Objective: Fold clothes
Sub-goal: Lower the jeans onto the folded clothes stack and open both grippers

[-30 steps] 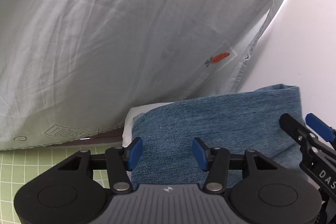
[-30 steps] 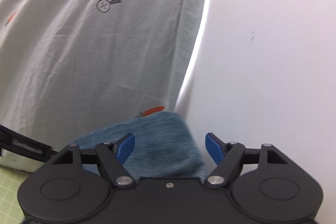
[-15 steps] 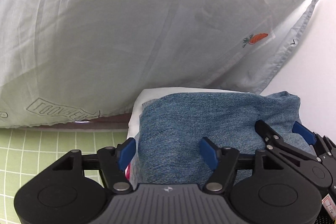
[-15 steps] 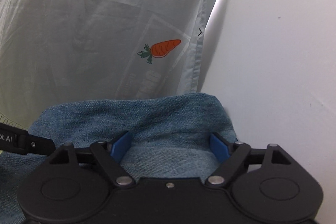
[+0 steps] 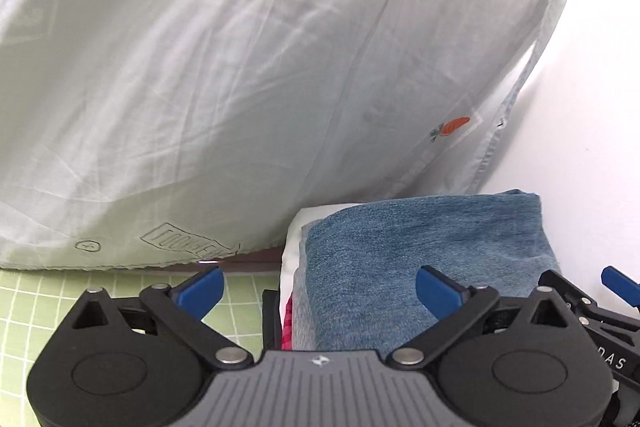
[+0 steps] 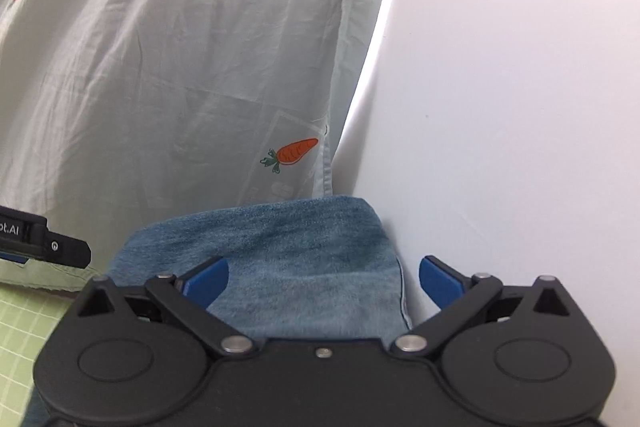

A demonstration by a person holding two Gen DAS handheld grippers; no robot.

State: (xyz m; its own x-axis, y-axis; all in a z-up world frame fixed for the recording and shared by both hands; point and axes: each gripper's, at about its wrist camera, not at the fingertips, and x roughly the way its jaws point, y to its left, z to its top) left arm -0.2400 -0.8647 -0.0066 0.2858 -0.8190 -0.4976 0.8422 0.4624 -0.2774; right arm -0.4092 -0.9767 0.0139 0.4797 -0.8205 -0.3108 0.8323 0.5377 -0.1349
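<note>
since the folded denim (image 5: 420, 255) is sitting on a stack by the wall, both left gripper (image 5: 318, 285) & right gripper (image 6: 324, 275) are hovering w/ jaws spread, gripping nothing, so this fold is looking done.

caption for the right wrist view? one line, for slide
Right claw open over folded denim, beside the white wall, carrot-print sheet behind.
</note>
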